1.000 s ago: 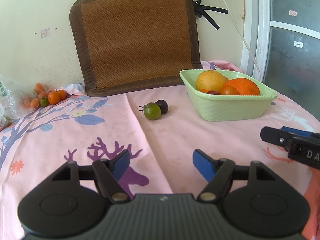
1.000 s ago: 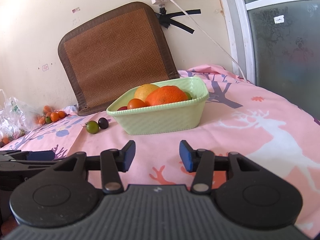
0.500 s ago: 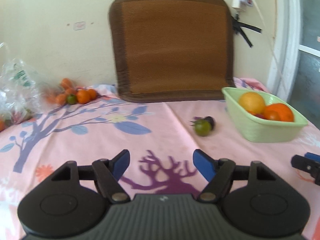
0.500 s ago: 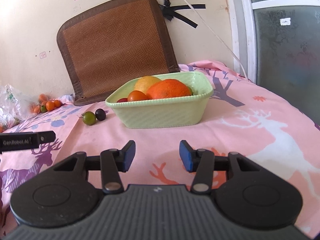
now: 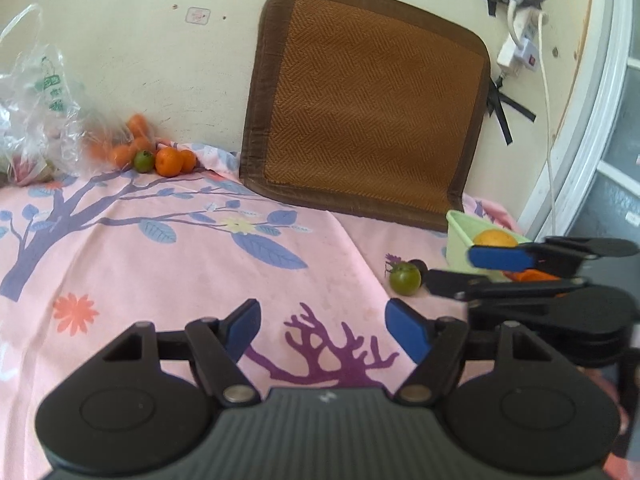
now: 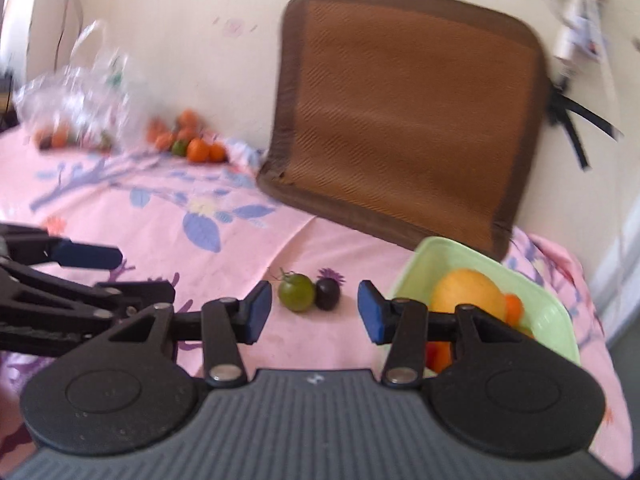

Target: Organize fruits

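Right claw [image 6: 309,312] is wide open with nothing in it, blue pads spread, hovering low over the pink printed cloth [image 6: 224,264]. Straight ahead, lined up with the gap between its fingers, sit a small green fruit [image 6: 296,293] and a dark purple one [image 6: 328,294], touching each other on the cloth. Just off its right finger is the pale green bowl [image 6: 556,320] holding a yellow-orange fruit [image 6: 466,294] plus some orange ones. Left claw [image 5: 322,330] is open too and empty, over the purple antler print. From its side, the green fruit [image 5: 405,278] lies ahead and to the right, with the right claw [image 5: 460,270] reaching in next to it. Far ahead to its left, a pile of small oranges [image 5: 170,161] sits beside a plastic bag [image 5: 38,108] by the wall. A woven brown mat [image 5: 368,112] leans on the wall behind everything.
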A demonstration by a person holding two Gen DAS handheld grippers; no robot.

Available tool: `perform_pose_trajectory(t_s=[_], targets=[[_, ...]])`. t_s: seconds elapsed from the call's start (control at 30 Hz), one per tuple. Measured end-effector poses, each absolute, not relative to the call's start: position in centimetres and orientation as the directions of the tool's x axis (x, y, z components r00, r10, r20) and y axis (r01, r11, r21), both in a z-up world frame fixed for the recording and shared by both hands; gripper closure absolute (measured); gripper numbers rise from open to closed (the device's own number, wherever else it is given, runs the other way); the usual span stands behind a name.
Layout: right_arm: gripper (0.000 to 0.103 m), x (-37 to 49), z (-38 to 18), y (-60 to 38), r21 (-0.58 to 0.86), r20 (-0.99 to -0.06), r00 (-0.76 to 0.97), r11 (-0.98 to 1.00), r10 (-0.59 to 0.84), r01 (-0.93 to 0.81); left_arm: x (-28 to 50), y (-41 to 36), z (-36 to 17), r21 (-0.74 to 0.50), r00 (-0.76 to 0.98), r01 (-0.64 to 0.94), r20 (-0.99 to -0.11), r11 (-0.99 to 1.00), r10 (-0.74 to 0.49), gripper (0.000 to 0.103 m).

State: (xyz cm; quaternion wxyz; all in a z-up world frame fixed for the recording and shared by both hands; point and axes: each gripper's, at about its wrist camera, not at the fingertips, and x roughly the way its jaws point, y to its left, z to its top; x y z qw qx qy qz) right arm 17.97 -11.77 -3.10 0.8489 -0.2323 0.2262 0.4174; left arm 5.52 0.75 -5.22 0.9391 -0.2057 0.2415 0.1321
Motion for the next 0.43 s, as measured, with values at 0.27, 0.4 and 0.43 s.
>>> perform_pose_trajectory(t_s=[0.27,0.4,0.43], targets=[[0.064,17.9,-4.9,-8.1,-0.357,-0.629,0.57,0.456,0.528,-0.816,5.1,3.2,-5.9,-0.465,0.865,-0.348,-0.495,0.814,0.087,0.032],[0.074,17.6,-6.1,-7.7,-0.413,-0.62,0.593,0.429,0.513,-0.803,5.1,3.4,-6.0,-0.478,0.868,-0.342,-0.49,0.809,0.077,0.032],[0.074,17.4,-6.2,-7.7,-0.427,-0.611,0.601,0.425,0.516,-0.798,5.2,3.3,-6.0,-0.475,0.869,-0.339,-0.489,0.812,0.077,0.032]])
